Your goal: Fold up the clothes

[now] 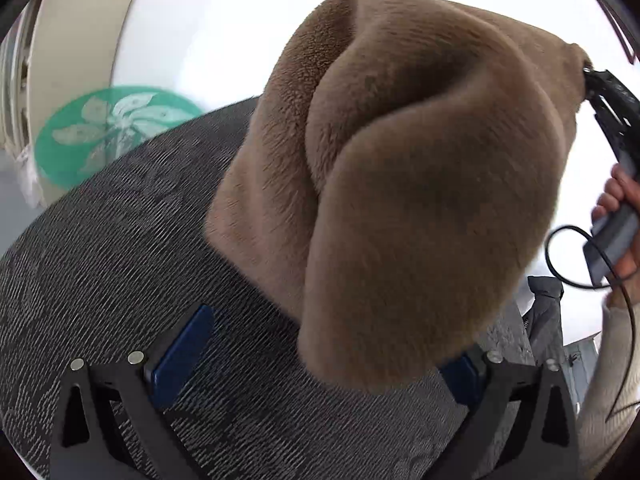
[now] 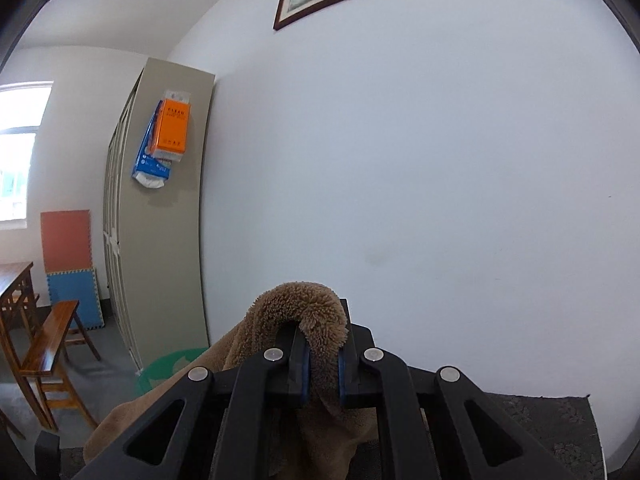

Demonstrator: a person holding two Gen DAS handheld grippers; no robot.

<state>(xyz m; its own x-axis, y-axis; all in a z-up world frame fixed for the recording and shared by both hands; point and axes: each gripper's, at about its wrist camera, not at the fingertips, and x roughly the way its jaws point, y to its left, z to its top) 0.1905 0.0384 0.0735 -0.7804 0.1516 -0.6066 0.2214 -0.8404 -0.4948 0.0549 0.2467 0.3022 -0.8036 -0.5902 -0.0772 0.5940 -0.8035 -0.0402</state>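
A brown fleece garment (image 1: 400,184) hangs in the air over a grey patterned table surface (image 1: 160,240). My right gripper (image 2: 323,368) is shut on a top edge of the garment (image 2: 308,316) and holds it up; it also shows in the left wrist view (image 1: 590,76) at the upper right, with the person's hand on it. My left gripper (image 1: 320,360) is open below the cloth. Its blue pads (image 1: 180,352) stand wide apart, and the garment's lower fold hangs between them, touching near the right pad.
A green round mat with a white flower (image 1: 112,128) lies on the floor beyond the table. A beige cabinet (image 2: 160,220) with an orange box stands by the white wall. Wooden chairs (image 2: 48,352) and foam mats stand at the left.
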